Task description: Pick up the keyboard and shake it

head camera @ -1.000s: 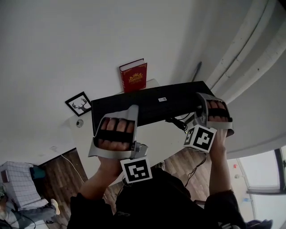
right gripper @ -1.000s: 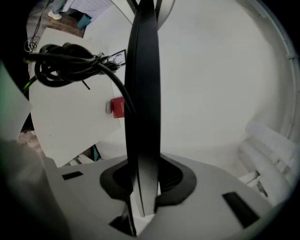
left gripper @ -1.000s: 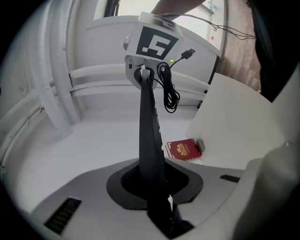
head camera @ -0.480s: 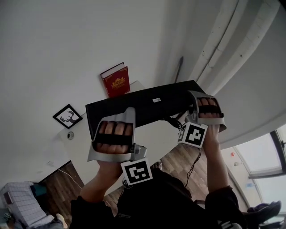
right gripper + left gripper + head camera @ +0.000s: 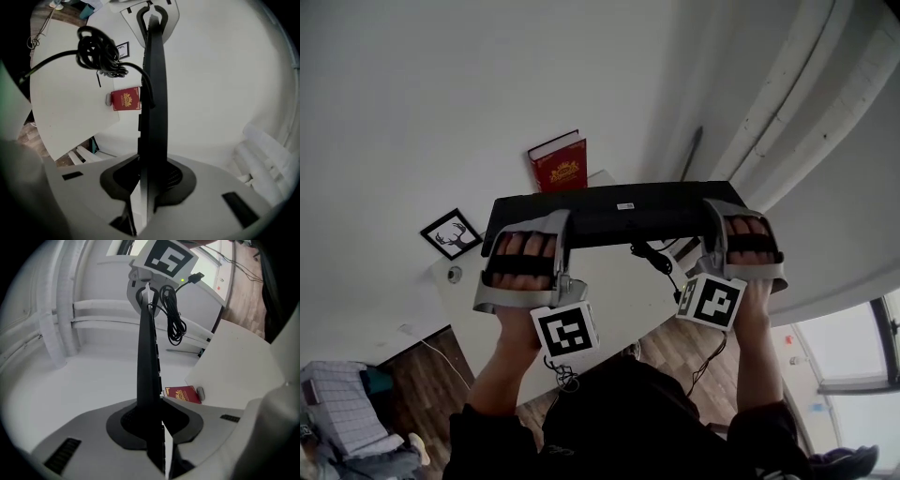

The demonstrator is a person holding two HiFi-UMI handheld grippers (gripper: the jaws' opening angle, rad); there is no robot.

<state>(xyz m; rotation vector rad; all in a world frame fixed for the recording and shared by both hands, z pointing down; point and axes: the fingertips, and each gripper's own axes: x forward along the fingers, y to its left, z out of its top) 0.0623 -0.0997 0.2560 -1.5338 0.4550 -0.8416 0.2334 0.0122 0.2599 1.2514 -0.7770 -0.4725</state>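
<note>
Keyboard [image 5: 149, 362] edge-on between clamped fingers [image 5: 93, 437]

label [image 5: 625, 206] under keyboard [image 5: 598, 221] and book [image 5: 559, 169] title too small to read

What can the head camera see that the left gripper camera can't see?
Only the head view shows the framed deer picture and the keyboard's whole flat back. Only the left gripper view shows, up close, the left gripper clamped on the keyboard's end, with the keyboard seen edge-on. Both show the black keyboard, its bundled cable, the red book and the white table.
</note>
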